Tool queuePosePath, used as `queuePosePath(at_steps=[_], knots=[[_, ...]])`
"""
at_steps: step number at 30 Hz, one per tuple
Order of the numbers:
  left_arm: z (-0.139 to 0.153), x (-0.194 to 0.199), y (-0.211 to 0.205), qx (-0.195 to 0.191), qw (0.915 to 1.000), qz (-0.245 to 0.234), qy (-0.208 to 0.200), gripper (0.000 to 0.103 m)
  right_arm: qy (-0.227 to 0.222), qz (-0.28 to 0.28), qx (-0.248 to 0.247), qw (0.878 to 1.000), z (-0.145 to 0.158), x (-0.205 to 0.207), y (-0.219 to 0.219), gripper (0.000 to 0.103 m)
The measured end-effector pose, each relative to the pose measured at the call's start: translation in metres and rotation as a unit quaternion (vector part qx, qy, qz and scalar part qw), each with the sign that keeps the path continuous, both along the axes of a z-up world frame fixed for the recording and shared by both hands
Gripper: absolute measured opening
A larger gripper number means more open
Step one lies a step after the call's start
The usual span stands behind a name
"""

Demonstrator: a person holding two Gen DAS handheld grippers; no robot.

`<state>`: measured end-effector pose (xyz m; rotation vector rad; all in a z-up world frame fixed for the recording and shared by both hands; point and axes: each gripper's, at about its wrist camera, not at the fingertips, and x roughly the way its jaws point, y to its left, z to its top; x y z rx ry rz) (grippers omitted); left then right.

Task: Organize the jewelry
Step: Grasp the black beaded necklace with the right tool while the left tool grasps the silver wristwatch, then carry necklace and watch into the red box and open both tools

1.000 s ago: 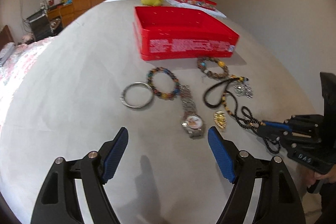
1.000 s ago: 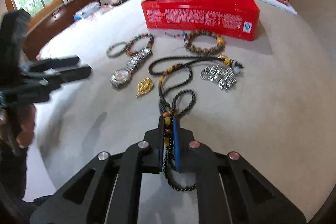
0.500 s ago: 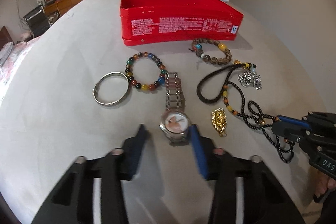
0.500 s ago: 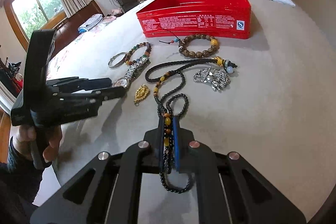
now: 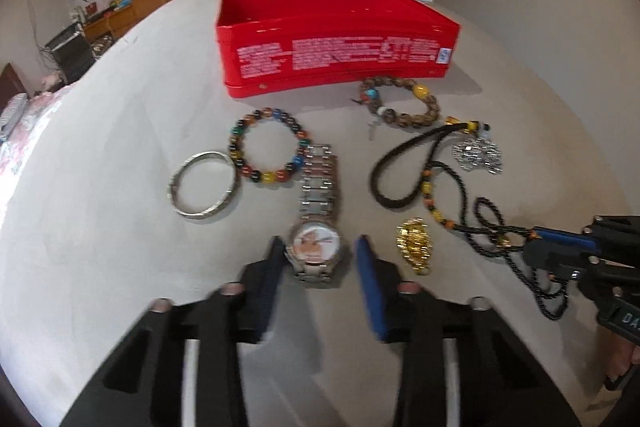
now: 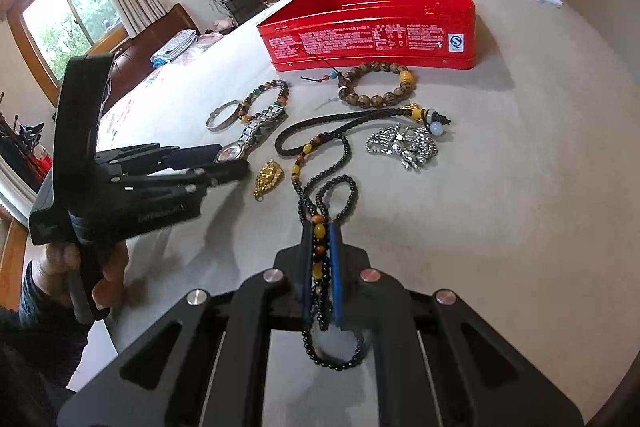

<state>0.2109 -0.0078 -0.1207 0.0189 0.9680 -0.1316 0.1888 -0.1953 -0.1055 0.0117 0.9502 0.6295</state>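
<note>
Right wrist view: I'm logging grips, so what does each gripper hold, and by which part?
The right gripper is shut on the beaded necklace, pinching its black-and-amber strands. The left gripper flanks the watch case; contact cannot be told.

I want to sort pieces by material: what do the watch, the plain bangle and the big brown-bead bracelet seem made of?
Watch: polished silvery metal links, likely steel.
Bangle: smooth shiny silver-toned metal.
Brown-bead bracelet: mottled matte beads, probably wood or seed, with one glossy yellow bead.
</note>
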Motion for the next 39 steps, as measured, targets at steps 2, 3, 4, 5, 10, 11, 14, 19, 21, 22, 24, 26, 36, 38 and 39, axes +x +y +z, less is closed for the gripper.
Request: queuePosePath(at_steps=[2,3,4,5,10,11,14,19,21,22,24,26,36,38,39], knots=[[0.001,0.001,0.004,-0.014,0.9999,0.004,0.005,0.032,-0.002,-0.001,0.0,1.0,0.001,0.0,-0.001,0.006],[0.001,0.001,0.004,-0.014,0.9999,0.005,0.005,0.032,-0.003,-0.001,0.0,1.0,0.003,0.0,-0.001,0.006],[0.002,0.0,0.004,-0.014,0.9999,0.005,0.005,0.032,-0.005,0.0,0.001,1.0,0.004,-0.001,-0.001,0.006],[0.003,-0.001,0.004,-0.016,0.9999,0.005,0.004,0.032,-0.007,0.0,0.001,1.0,0.006,-0.001,-0.001,0.006],[0.014,-0.008,0.006,-0.02,0.9997,0.008,-0.009,0.032,-0.014,0.001,-0.001,1.0,0.014,-0.004,-0.001,0.006],[0.018,-0.01,0.007,-0.02,0.9997,0.008,-0.013,0.032,-0.016,0.001,-0.001,1.0,0.015,-0.004,-0.001,0.006],[0.033,-0.018,0.009,-0.021,0.9993,0.007,-0.03,0.032,-0.021,0.001,-0.002,1.0,0.021,-0.007,0.0,0.006],[0.055,-0.031,0.01,-0.025,0.9982,0.002,-0.054,0.032,-0.038,0.002,0.0,0.999,0.037,-0.012,0.002,0.006],[0.064,-0.036,0.011,-0.026,0.9977,-0.001,-0.062,0.032,-0.048,0.002,0.001,0.999,0.046,-0.014,0.002,0.006],[0.068,-0.038,0.01,-0.026,0.9975,-0.002,-0.066,0.032,-0.054,0.002,0.001,0.999,0.052,-0.015,0.002,0.006],[0.075,-0.042,0.01,-0.025,0.9969,-0.004,-0.074,0.032,-0.066,0.003,-0.001,0.998,0.062,-0.016,0.002,0.006],[0.083,-0.046,0.01,-0.024,0.9962,-0.005,-0.083,0.032,-0.074,0.002,-0.002,0.997,0.069,-0.017,0.001,0.006],[0.109,-0.052,0.012,-0.015,0.9934,-0.015,-0.113,0.032,-0.115,-0.003,0.002,0.993,0.109,-0.013,-0.004,0.006],[0.114,-0.048,0.012,-0.013,0.9928,-0.018,-0.118,0.032,-0.125,-0.005,0.003,0.992,0.119,-0.009,-0.006,0.006],[0.115,-0.047,0.012,-0.013,0.9927,-0.019,-0.119,0.032,-0.13,-0.006,0.003,0.991,0.124,-0.006,-0.006,0.006]])
